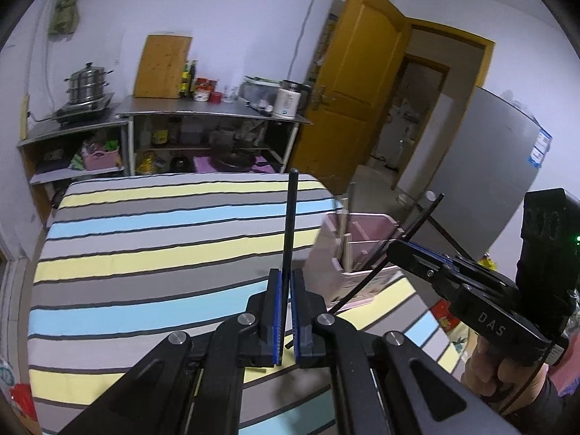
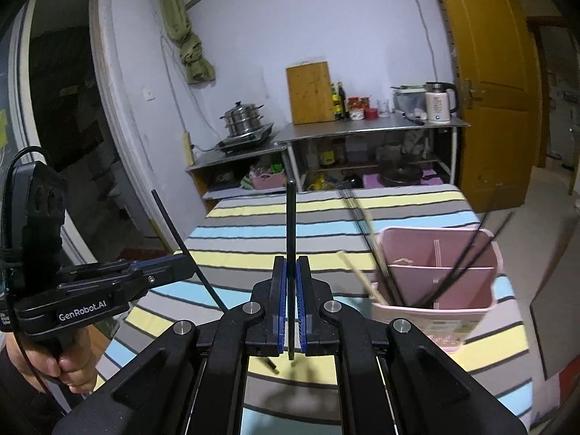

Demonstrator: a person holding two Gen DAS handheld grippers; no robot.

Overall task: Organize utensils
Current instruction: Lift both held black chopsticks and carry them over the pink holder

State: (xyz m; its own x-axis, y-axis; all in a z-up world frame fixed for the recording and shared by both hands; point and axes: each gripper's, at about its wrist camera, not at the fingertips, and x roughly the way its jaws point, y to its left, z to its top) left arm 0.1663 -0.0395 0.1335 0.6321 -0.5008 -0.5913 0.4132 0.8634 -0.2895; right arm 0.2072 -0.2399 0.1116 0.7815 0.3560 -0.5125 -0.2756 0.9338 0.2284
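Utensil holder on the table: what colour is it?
Pink utensil holder, with inner dividers; it shows best in the right wrist view.

Dim, cool bluish indoor light, no glare – shadows soft. Heavy fisheye bending with black vignette at corners. Motion blur on the pink holder and its chopsticks – background fairly sharp.

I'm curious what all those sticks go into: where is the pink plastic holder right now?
The pink plastic holder stands on the striped tablecloth near the table's right edge, right of both grippers, chopsticks already standing inside.
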